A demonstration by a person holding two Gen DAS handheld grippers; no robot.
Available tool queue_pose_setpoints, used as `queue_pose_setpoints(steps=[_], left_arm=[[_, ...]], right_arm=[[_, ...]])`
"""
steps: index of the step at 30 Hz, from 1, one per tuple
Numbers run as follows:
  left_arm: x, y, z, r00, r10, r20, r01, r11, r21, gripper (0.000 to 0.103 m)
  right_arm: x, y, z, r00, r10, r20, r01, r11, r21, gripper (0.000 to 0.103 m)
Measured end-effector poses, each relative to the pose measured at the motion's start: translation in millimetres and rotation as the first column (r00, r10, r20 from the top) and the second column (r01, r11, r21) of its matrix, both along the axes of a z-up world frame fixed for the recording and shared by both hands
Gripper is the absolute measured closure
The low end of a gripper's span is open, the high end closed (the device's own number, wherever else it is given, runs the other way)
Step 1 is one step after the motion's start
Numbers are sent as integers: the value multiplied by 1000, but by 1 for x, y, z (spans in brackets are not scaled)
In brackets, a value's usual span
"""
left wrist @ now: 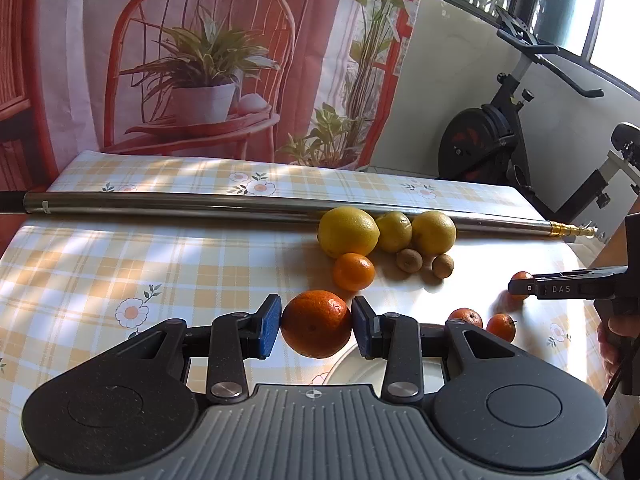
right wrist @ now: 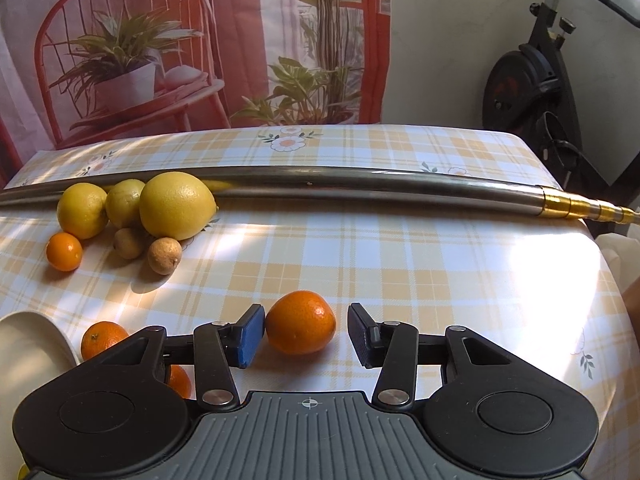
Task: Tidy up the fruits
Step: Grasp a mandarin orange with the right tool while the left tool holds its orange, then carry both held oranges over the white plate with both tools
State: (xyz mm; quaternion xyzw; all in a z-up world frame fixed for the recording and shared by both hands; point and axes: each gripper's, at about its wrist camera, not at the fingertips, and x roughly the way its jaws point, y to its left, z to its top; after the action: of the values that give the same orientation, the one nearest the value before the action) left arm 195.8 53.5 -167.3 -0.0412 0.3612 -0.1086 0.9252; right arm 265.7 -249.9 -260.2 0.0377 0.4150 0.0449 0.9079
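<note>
Left tongs (left wrist: pixel 316 324): I have them clenched on an orange (left wrist: pixel 316 323), a blue pad touching each flank; it looks lifted off the worktop, over the near rim of the plate (left wrist: pixel 352 368).
Plate: white, low in my left view; in the right view it sits at the left edge, well left of the right tongs.
Yellow group: three lemons (right wrist: pixel 176 205) in a row against the rod (right wrist: pixel 360 188), beyond the plate; two small brown fruits (right wrist: pixel 164 255) just in front of them and a small orange (right wrist: pixel 64 251) at their left in the right view.
Loose ones: two little oranges (left wrist: pixel 464 317) lie just right of the plate.
Right tongs (right wrist: pixel 306 334): released, jaws spread; a mandarin (right wrist: pixel 301 326) lies on the worktop between them, closer to the left pad, seemingly not yet gripped.
Key relation: the mandarin is dead ahead of the right tongs, roundish with its slight long axis across the jaws; I judge a straight close would catch it, and this hand is the nearer one.
Worktop (right wrist: pixel 400 264): glossy checked cloth with flowers, sunlit glare; fruit may roll.
Room: printed curtain behind the rod, exercise bike (right wrist: pixel 532 80) to its right.
</note>
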Motion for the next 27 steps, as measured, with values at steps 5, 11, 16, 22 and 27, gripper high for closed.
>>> queue_pose_setpoints(steps=[5,11,16,22,27], left_arm=[[-4,-2,-1,1000,-9,-1,9,1000,10,63],[-9,0,3,1000,-16,-4,16,1000,11,63],[-16,2,12,1000,-17,11,17,1000,13,63],[-20,-4,8,999,-50,-2,50,998,34,63],[-23,-11,2,997,-76,6,76,995,64,63]], right_arm=[[-1,-1,-1,1000,-5,-6,5,1000,28,67],[-19,1,15,999,-14,40,10,995,96,67],[-42,11,38,995,18,98,-31,990,138,67],[-62,34,57,987,105,123,-125,978,166,67],[-70,66,60,964,230,134,-240,968,71,67]])
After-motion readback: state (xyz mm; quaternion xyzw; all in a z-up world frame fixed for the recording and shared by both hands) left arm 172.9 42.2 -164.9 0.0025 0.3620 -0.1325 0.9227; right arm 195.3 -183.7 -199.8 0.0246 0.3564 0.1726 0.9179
